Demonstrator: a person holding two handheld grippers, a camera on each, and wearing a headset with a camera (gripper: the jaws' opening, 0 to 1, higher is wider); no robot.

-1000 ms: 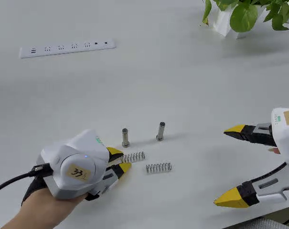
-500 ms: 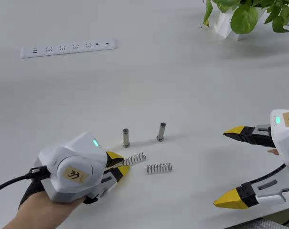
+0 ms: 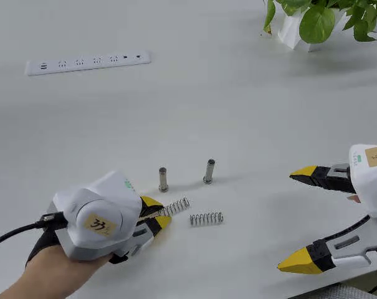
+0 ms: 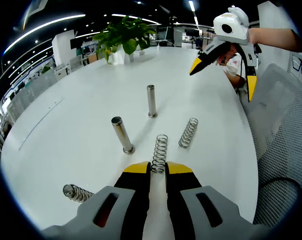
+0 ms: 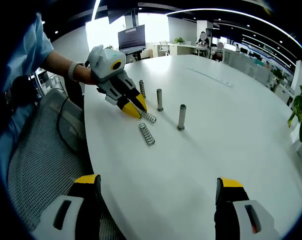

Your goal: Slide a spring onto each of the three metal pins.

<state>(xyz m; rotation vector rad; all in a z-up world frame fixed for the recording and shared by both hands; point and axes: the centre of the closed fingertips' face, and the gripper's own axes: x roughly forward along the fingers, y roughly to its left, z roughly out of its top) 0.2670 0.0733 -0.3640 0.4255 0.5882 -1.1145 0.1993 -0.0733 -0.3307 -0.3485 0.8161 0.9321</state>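
Two metal pins (image 3: 163,179) (image 3: 209,171) stand upright on the white table. My left gripper (image 3: 157,212) is shut on the near end of a spring (image 3: 175,207); in the left gripper view the spring (image 4: 160,149) runs forward from the almost closed jaws, toward the nearer pin (image 4: 122,134). A second spring (image 3: 207,218) lies loose just to the right. A third pin (image 4: 75,192) with a spring on it lies at the lower left of the left gripper view. My right gripper (image 3: 296,219) hovers wide open and holds nothing at the right, well away from the parts.
A white power strip (image 3: 88,62) lies at the back left and a potted plant (image 3: 318,20) stands at the back right corner. A mesh chair (image 5: 36,165) sits beside the table edge in the right gripper view.
My left gripper has closed on the near end of the spring, which now lies more slanted. The right gripper has barely moved.
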